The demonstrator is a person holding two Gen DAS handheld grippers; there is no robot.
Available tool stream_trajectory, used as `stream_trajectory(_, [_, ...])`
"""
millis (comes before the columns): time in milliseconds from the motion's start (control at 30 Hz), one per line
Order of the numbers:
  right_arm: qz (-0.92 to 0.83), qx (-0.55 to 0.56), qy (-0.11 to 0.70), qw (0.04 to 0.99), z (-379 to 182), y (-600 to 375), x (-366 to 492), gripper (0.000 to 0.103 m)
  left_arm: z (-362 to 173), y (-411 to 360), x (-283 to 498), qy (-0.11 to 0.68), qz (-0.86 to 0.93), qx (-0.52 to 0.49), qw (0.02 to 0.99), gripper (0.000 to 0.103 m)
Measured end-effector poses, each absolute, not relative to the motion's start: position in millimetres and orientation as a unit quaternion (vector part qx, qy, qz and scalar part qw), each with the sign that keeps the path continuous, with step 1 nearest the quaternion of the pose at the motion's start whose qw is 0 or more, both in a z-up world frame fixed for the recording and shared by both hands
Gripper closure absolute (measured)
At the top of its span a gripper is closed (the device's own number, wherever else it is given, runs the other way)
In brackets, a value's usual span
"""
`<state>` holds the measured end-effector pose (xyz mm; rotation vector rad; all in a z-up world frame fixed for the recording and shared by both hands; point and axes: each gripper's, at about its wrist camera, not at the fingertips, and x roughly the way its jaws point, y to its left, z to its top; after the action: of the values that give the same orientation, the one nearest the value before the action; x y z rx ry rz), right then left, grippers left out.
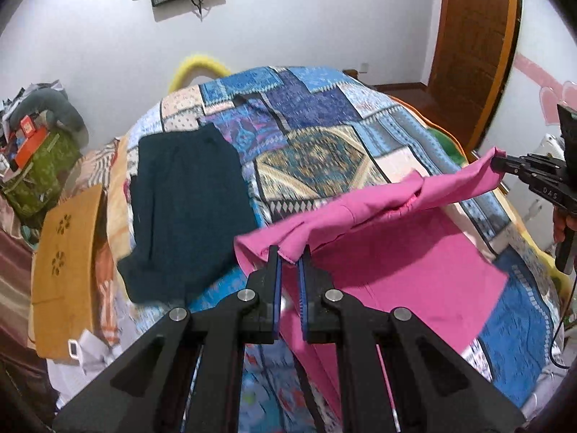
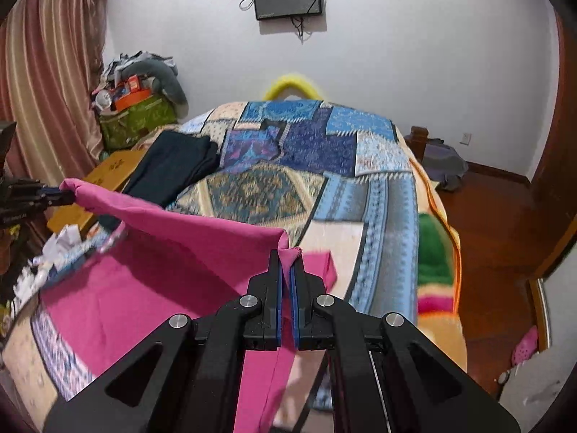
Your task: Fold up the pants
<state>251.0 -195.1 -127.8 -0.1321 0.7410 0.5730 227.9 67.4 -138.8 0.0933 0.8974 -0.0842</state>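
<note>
Pink pants [image 1: 396, 252] are held up over the near end of a bed with a patchwork cover [image 1: 310, 151]. My left gripper [image 1: 289, 258] is shut on one corner of the pants' upper edge. My right gripper [image 2: 287, 263] is shut on the other corner; it also shows in the left wrist view [image 1: 499, 164] at the far right. The edge stretches between the two grippers, and the rest of the pants [image 2: 144, 281] drapes down onto the cover and over the bed's near edge.
A folded dark teal garment [image 1: 184, 216] lies on the bed's left side. A yellow-brown box [image 1: 68, 263] and a green bag [image 1: 39, 176] stand left of the bed. A wooden door [image 1: 476, 47] and wooden floor [image 2: 505, 238] are to the right.
</note>
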Motion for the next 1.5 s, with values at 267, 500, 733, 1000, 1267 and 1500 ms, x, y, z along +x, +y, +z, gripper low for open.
stream_trajectory(267, [0.267,-0.069,0.391,0.878,-162,-203,207,0.1,-169,57,187,0.47,-0.065,0.037,0.879,0.094])
stream_trajectory(500, [0.249,-0.063,0.427,0.867,-189,-207,179,0.099,-190,55,159,0.495,-0.063,0.044,0.866,0.094])
stream_trajectory(733, [0.252,-0.085,0.446,0.855,-190,-208,152,0.092,-174,64,143,0.476,-0.038,0.045,0.878,0.084])
stream_trajectory(1000, [0.28,-0.101,0.391,0.871,-156,-194,130,0.061,-147,51,150,0.437,-0.04,0.075,0.896,0.049])
stream_trajectory(1267, [0.323,-0.169,0.393,0.844,-176,-146,135,0.053,-163,13,170,0.455,-0.079,0.115,0.88,0.038])
stream_trajectory(1500, [0.327,-0.182,0.409,0.832,-197,-129,150,0.056,-188,-13,180,0.478,-0.109,0.152,0.858,0.038])
